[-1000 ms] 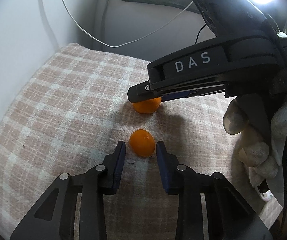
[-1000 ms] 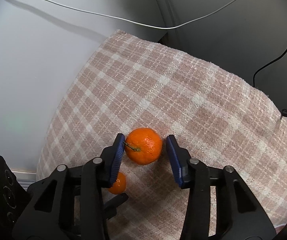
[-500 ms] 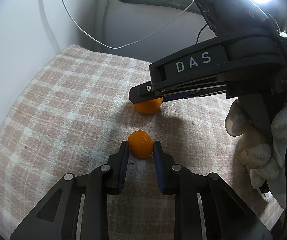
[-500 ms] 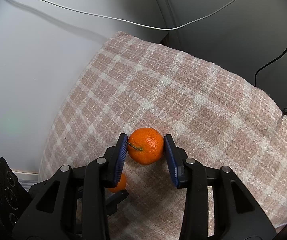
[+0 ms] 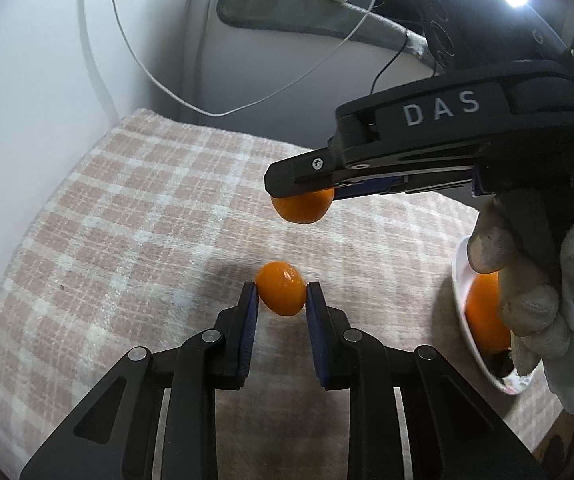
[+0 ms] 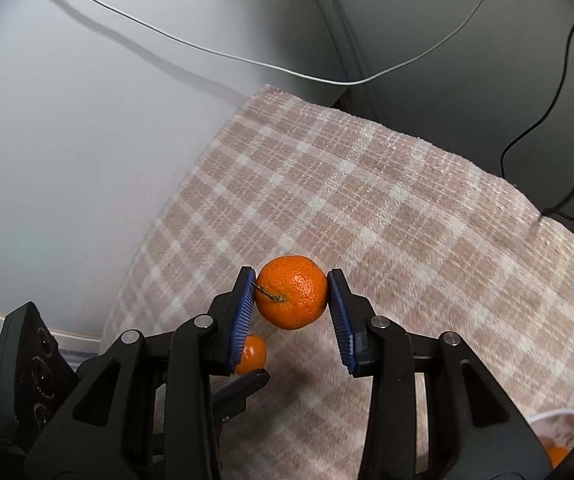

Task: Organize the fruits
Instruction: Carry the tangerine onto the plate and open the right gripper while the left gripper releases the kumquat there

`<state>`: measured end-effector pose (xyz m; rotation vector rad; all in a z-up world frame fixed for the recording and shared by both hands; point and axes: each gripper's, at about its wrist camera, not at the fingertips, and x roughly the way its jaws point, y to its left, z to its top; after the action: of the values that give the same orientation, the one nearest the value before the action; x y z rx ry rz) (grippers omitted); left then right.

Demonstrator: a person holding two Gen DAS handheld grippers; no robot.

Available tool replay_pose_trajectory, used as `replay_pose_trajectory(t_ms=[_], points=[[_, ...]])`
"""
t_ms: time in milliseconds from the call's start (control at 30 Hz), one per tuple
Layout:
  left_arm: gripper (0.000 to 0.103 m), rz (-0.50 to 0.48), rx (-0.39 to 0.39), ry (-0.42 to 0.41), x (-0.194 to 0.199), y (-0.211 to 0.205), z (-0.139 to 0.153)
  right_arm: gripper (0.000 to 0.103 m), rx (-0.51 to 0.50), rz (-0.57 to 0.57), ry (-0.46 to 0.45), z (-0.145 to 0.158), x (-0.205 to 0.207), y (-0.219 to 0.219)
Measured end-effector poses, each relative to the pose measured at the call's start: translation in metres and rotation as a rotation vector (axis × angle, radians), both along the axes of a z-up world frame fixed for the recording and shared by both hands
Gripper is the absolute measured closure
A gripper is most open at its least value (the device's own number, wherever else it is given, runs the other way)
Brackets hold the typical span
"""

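meanwhile both grippers pinch oranges mid-cloth.

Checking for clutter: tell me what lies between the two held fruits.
Nothing; the left wrist view shows only bare checked cloth between the small orange fruit and the mandarin.

Both my grippers hold citrus over the checked cloth.

My left gripper pinches a small oval orange fruit between its blue pads, just above the pink-and-white checked cloth. At two o'clock from it, my right gripper, marked DAS, clamps a mandarin clear of the cloth, my gloved right hand on its handle. At three o'clock, a white plate carries another orange fruit, partly hidden behind the glove. A white cable hangs at twelve o'clock.
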<state>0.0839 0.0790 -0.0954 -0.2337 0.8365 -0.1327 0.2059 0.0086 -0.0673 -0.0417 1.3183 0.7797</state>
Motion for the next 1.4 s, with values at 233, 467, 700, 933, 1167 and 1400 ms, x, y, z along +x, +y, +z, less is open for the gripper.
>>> replay_pose_trajectory(t_ms=[233,467,700,933,1167,1400], points=[[0.081,-0.022,-0.002,-0.036,-0.016,-0.009,0.014,0.064,0.038,-0.016,-0.036,0.026,-0.016,-0.023],[0.081,-0.048,-0.001,-0.06,-0.026,-0.027,0.026,0.064,0.071,-0.034,-0.081,0.053,-0.037,-0.051],[0.081,-0.079,-0.003,-0.076,-0.038,-0.044,0.032,0.064,0.095,-0.057,-0.118,0.074,-0.055,-0.082],[0.081,-0.115,-0.009,-0.086,-0.049,-0.056,0.039,0.064,0.105,-0.086,-0.151,0.087,-0.067,-0.11],[0.081,-0.16,-0.015,-0.093,-0.057,-0.071,0.042,0.064,0.11,-0.124,-0.187,0.09,-0.084,-0.149],[0.081,-0.206,-0.023,-0.087,-0.061,-0.091,0.041,0.064,0.099,-0.166,-0.207,0.092,-0.093,-0.179]])
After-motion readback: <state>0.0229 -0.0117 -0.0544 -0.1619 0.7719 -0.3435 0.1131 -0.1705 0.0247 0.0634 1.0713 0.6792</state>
